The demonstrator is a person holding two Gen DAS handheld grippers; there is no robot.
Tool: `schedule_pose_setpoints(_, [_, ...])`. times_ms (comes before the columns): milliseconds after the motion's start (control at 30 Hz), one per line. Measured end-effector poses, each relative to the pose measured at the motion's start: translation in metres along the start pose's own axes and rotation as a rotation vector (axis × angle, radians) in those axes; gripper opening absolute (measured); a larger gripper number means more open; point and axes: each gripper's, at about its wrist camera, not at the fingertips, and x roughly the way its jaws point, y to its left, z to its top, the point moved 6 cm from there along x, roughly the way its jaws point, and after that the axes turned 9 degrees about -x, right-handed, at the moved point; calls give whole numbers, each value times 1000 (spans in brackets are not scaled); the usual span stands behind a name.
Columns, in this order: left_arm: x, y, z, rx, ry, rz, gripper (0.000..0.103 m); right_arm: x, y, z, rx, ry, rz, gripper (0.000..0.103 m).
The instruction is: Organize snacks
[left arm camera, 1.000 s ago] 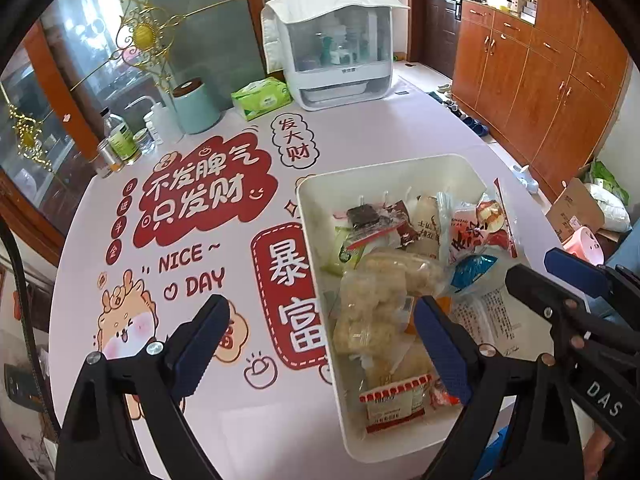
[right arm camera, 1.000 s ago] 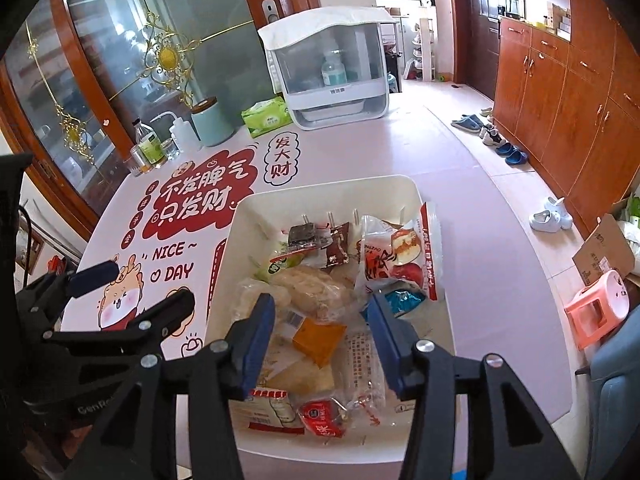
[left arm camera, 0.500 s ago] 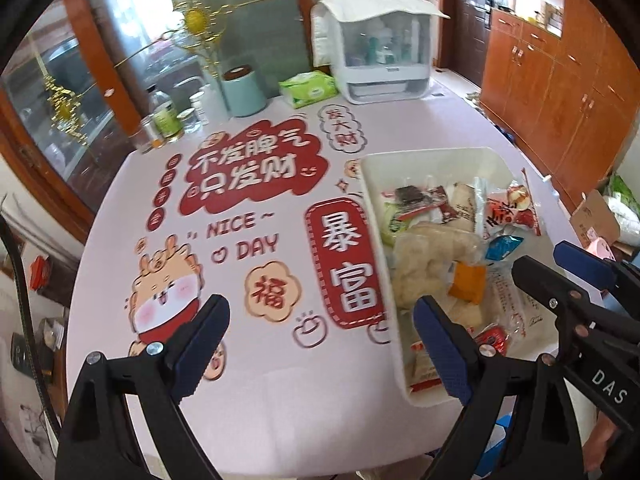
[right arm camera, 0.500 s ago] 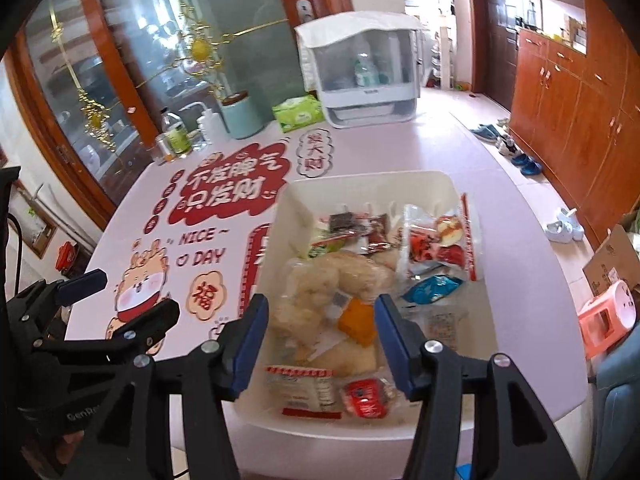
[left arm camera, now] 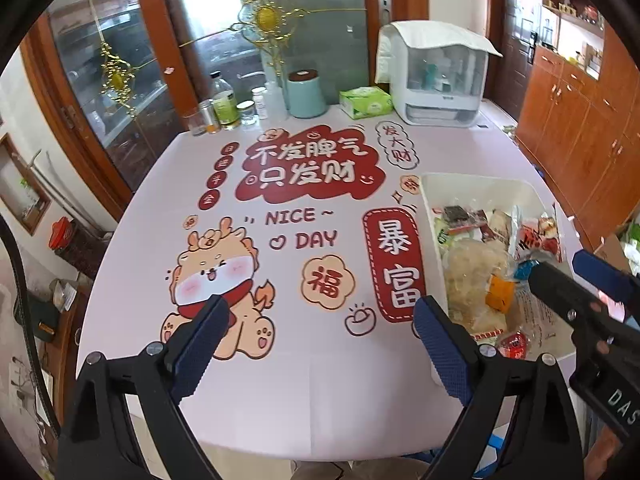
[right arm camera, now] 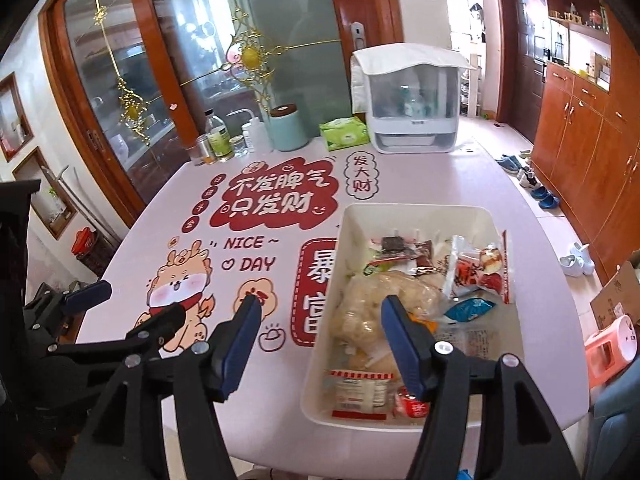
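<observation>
Two fisheye views, taken one after the other.

Left wrist view: the left gripper [left arm camera: 320, 332] hangs above the bench [left arm camera: 280, 400], its blue, cross-hatched rubber fingers [left arm camera: 200, 344] spread wide with nothing between them. The bench carries a smooth pale-pink cover printed with red cloud shapes, Chinese characters, a cartoon dragon and the words "NICE ~ DAY". A white, rounded rectangular plastic bin [left arm camera: 430, 216] stands on the right part of the bench and holds the snacks [left arm camera: 476, 276], crinkled clear and coloured wrappers heaped together. The right gripper's black frame, lettered "DAS", crosses the bin's near right corner. Compared with a second ago, the camera sits farther back and left, so the bin appears smaller and more of the printed cover shows.

Right wrist view: the right gripper [right arm camera: 320, 344] is opening, its fingers [right arm camera: 404, 348] wider apart than a second ago and gripping nothing; one lies over the snacks [right arm camera: 380, 304], the other over the cover beside the bin [right arm camera: 420, 212]. At the far edge stand a mint cylindrical canister [right arm camera: 286, 128], a green tissue pack [right arm camera: 344, 132] and a white lidded cabinet [right arm camera: 412, 108].
</observation>
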Motion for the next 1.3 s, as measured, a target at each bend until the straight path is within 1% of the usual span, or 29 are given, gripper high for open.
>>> schedule_pose_setpoints(200, [-2, 9, 2, -19, -7, 4, 93, -1, 15, 4, -26, -8, -4, 63])
schedule_pose_setpoints(400, [-2, 16, 3, -28, -7, 8, 93, 2, 23, 3, -36, 5, -7, 63])
schedule_pose_setpoints(1300, [-1, 13, 10, -18, -6, -5, 93, 2, 21, 4, -13, 1, -23, 63])
